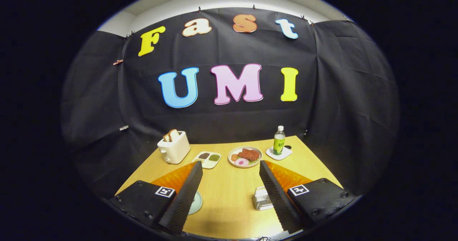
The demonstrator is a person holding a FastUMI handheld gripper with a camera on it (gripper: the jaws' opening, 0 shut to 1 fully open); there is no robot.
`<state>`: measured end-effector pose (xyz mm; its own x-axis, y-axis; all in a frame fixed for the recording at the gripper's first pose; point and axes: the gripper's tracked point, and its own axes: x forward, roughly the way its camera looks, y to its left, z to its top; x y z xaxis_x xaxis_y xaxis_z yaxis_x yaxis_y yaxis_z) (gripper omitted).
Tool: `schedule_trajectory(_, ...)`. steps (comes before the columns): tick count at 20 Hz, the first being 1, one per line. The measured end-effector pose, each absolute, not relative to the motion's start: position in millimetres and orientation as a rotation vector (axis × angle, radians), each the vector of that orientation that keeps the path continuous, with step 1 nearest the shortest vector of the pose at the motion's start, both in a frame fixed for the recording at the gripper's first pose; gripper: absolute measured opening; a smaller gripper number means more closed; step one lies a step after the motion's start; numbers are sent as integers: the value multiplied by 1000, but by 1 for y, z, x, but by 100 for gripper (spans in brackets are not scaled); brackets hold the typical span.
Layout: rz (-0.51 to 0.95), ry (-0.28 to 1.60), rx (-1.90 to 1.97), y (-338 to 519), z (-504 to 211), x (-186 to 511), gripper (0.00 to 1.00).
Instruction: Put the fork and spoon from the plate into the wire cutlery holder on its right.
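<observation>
The claw hung released above the yellow wooden worktop, the silver wire cutlery holder beside its right finger, a pale round plate beside its left.

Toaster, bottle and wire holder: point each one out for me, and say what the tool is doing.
Toaster (174, 148), gripper view: middle of its white front face.
Bottle (279, 141), gripper view: its green label.
Wire holder (262, 199), gripper view: visible mesh side, beside the right finger.
Tool (229, 198), gripper view: open, fingers spread above the table, holding nothing.
</observation>
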<state>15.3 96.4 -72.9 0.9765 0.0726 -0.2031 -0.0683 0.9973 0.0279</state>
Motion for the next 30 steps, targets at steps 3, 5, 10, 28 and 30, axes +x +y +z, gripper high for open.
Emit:
schedule_trajectory(3, 120, 309, -22, 128, -102, 26, 100)
schedule_trajectory(5, 168, 381, -61, 154, -123, 32, 100)
schedule_trajectory(10, 293, 585, -99, 219, -189, 37, 100)
schedule_trajectory(28, 284, 1063, -258, 254, -401, 54, 99)
schedule_trajectory(30, 294, 1101, -252, 259, -407, 52, 93)
